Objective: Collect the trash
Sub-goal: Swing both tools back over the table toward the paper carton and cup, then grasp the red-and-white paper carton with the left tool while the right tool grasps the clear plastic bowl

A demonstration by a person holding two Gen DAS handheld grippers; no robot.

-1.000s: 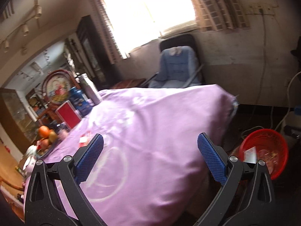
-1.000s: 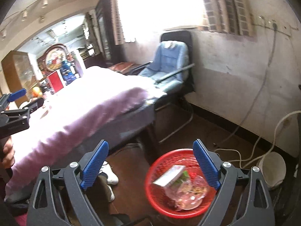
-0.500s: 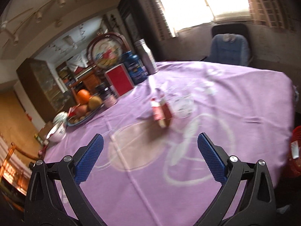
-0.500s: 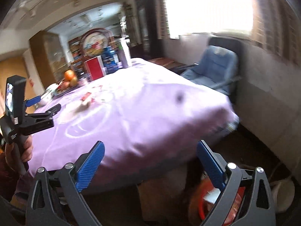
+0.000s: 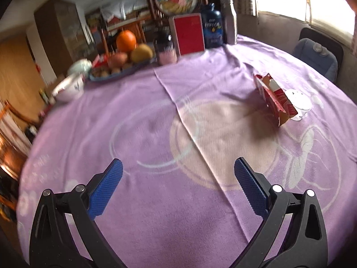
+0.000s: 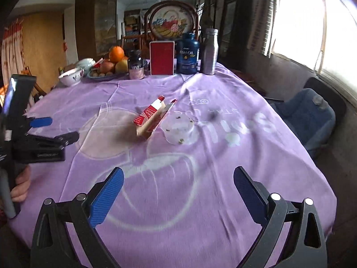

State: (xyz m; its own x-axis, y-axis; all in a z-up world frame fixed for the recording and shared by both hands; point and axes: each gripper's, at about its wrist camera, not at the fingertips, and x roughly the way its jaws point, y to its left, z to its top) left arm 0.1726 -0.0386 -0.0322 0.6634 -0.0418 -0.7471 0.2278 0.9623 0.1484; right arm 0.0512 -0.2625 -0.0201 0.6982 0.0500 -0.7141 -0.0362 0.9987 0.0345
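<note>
Both my grippers, left (image 5: 178, 174) and right (image 6: 178, 182), have jaws spread wide and empty; the right's just opened further. Ahead of them on the purple-clothed table (image 6: 223, 178), a torn red carton (image 6: 154, 117) touches a clear plastic cup (image 6: 178, 129).

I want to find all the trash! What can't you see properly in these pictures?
- Red carton: print too small, both views.
- Clear cup: dark specks inside unidentifiable, right view.
- Fruit dish and bowls: blurred, left view.
- Floor beside the table: cut off in both views.

Table (image 6: 245, 156) (purple cloth): carton (image 6: 154, 117), cup (image 6: 178, 129).
</note>
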